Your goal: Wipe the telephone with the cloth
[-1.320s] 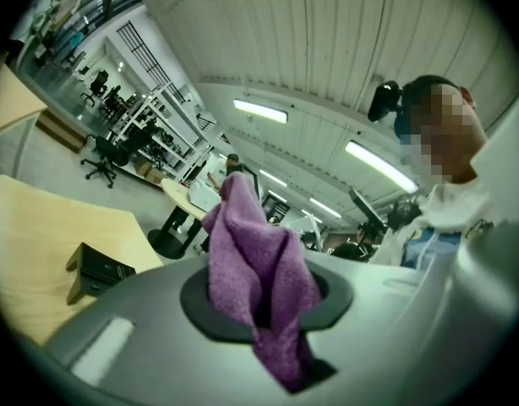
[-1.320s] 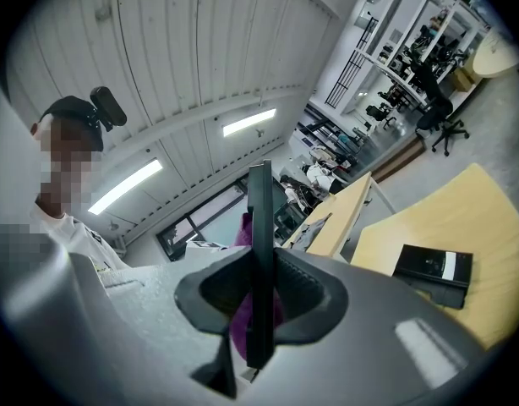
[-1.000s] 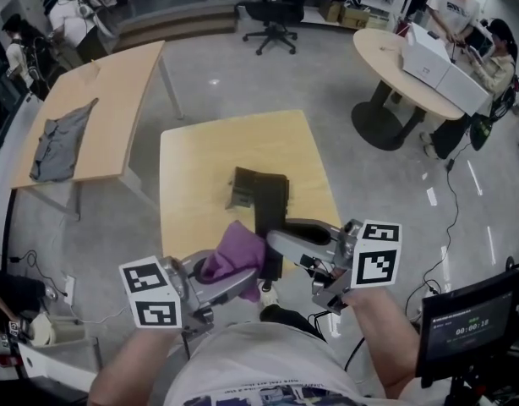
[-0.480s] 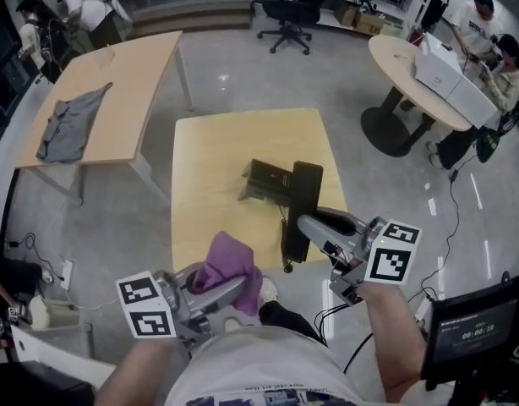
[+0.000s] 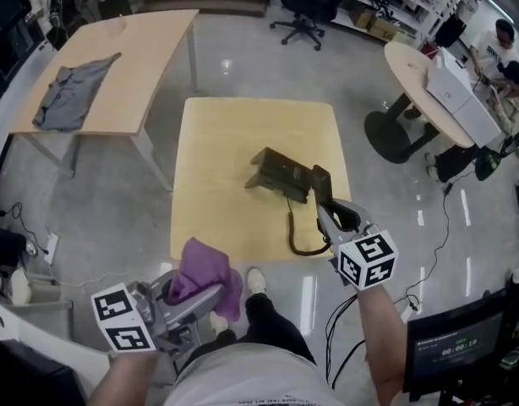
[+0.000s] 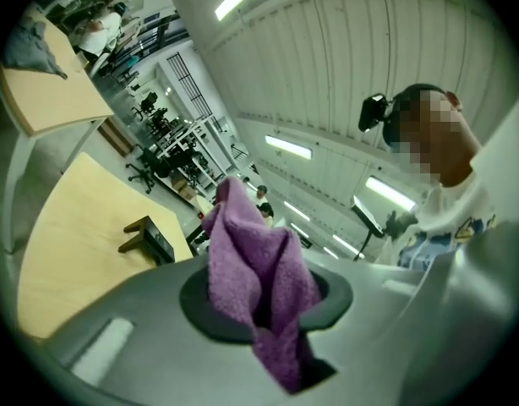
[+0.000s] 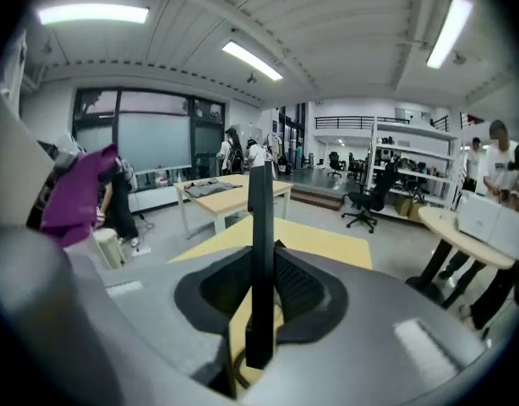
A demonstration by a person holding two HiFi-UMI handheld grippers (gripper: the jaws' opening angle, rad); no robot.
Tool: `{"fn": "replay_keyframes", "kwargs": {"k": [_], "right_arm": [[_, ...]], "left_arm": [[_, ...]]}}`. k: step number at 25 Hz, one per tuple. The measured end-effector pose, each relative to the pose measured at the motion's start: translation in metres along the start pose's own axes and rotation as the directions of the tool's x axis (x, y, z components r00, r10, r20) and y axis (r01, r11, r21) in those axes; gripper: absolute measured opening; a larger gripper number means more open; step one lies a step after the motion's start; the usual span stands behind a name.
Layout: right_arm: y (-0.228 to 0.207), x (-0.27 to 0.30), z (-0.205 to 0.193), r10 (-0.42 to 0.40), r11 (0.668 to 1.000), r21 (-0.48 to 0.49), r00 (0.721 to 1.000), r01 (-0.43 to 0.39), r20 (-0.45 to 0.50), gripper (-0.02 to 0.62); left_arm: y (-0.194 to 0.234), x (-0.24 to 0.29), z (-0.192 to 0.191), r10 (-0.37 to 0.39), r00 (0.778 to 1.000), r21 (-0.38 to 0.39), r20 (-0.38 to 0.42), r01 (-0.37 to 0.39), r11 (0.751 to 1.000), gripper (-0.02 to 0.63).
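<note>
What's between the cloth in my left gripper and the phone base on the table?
Only bare tabletop, seen in the head view, separates the cloth from the phone base. The cord lies off to the right of that stretch.

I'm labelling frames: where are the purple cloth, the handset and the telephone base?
purple cloth (image 6: 258,265), left gripper view, bunched middle.
handset (image 7: 260,227), right gripper view, narrow edge.
telephone base (image 5: 281,173), head view, top face.

Bare tabletop (image 5: 213,167) left of telephone base (image 5: 281,172), cord (image 5: 290,227) looping across near right corner
</note>
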State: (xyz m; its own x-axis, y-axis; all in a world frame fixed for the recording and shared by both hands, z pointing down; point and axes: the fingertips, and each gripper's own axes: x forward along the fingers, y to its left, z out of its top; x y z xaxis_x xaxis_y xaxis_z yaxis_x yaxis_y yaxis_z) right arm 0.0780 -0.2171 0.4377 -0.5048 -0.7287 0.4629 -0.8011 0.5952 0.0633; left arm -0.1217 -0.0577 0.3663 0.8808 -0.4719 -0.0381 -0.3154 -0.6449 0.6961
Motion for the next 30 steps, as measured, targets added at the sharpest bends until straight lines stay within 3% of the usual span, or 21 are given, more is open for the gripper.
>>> {"fn": "replay_keyframes", "kwargs": {"k": [4, 8, 16, 22, 30], "right_arm": [[0.005, 0.028, -0.019, -0.074, 0.986, -0.149, 0.997, 0.068, -0.032, 0.077], [0.016, 0.057, -0.027, -0.126, 0.951, -0.289, 0.991, 0.108, -0.044, 0.077], [0.009, 0.106, -0.059, -0.258, 0.782, -0.597, 0.965, 0.178, -0.051, 0.077], [0.008, 0.136, -0.077, -0.317, 0.689, -0.693, 0.948, 0.210, -0.028, 0.077], [0.008, 0.160, -0.097, -0.363, 0.654, -0.716, 0.932, 0.244, -0.015, 0.077]], "left_arm": [[0.006, -0.020, -0.012, 0.013, 1.000, -0.037, 0.015, -0.013, 0.999, 0.087], [0.014, -0.038, -0.021, 0.053, 0.998, -0.049, 0.034, -0.051, 0.997, 0.087], [0.012, -0.046, -0.031, 0.095, 0.995, -0.074, 0.033, -0.092, 0.993, 0.087], [0.013, -0.046, -0.041, 0.100, 0.995, -0.095, 0.014, -0.098, 0.991, 0.087], [0.008, -0.035, -0.047, 0.076, 0.996, -0.106, -0.036, -0.080, 0.991, 0.087]]}}
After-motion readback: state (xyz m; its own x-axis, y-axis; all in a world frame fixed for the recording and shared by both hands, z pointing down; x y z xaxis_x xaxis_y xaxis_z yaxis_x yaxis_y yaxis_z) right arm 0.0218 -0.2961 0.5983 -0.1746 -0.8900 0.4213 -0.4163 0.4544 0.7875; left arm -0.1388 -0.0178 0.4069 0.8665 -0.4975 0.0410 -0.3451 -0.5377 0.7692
